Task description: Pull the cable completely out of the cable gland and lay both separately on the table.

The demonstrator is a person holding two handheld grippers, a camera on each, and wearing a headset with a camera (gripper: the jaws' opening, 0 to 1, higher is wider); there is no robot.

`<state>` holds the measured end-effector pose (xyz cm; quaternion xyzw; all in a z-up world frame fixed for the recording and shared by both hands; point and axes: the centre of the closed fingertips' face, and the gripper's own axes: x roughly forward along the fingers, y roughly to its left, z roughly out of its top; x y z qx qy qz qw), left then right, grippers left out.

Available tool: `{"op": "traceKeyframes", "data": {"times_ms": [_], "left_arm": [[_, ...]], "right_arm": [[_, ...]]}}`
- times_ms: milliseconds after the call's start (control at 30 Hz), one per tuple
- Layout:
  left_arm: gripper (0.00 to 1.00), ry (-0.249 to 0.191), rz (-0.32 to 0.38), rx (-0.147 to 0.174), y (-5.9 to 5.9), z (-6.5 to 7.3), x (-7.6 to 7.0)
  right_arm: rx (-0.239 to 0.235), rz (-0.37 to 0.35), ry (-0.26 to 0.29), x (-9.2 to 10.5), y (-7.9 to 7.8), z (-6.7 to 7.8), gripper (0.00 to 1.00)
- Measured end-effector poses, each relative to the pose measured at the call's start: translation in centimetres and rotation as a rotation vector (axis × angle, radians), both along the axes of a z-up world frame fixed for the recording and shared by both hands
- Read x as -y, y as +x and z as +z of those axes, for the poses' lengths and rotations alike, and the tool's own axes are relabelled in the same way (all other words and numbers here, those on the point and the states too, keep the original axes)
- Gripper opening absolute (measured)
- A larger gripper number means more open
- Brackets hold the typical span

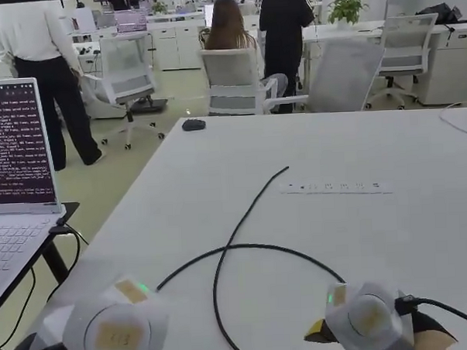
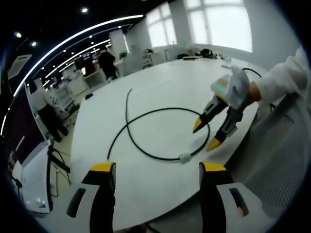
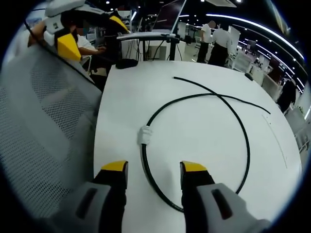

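Nothing is done yet: the white cable gland (image 3: 144,134) sits threaded on the looped black cable (image 3: 247,145) near the table's (image 3: 204,126) near edge. Our left gripper (image 2: 158,167) and right gripper (image 3: 154,166) hover with jaws apart, empty.

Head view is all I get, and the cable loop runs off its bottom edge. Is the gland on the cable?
Observer: Yes. The white cable gland is on the black cable, lying on the table near its front edge.
Operator: Is anything gripping it?
Observer: No. The right gripper is open. In its own view the cable runs between its jaws, just short of the gland.
Operator: And the left one?
Observer: The left gripper is open too, with nothing between its jaws, and the gland lies ahead of it.
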<state>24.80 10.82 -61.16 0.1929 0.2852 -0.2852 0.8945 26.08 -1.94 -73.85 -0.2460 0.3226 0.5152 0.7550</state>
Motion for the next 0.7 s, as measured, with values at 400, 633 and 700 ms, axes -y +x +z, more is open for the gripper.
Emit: {"op": "traceKeyframes", "data": {"times_ms": [400,633,700], "left_arm": [[0.7,-0.004,0.007,0.005,0.1,0.1,-0.1],[0.69,-0.002,0.009,0.003,0.1,0.1,-0.2],[0.69,-0.002,0.012,0.003,0.1,0.1,-0.3]], "right_arm": [[0.007,-0.013,0.056,-1.6,0.9,-0.6,0.38],[-0.003,-0.007,0.088,-4.3,0.7,-0.6,0.31],[-0.01,-0.022,0.087,-4.7,0.7,-0.9,0.28]]}}
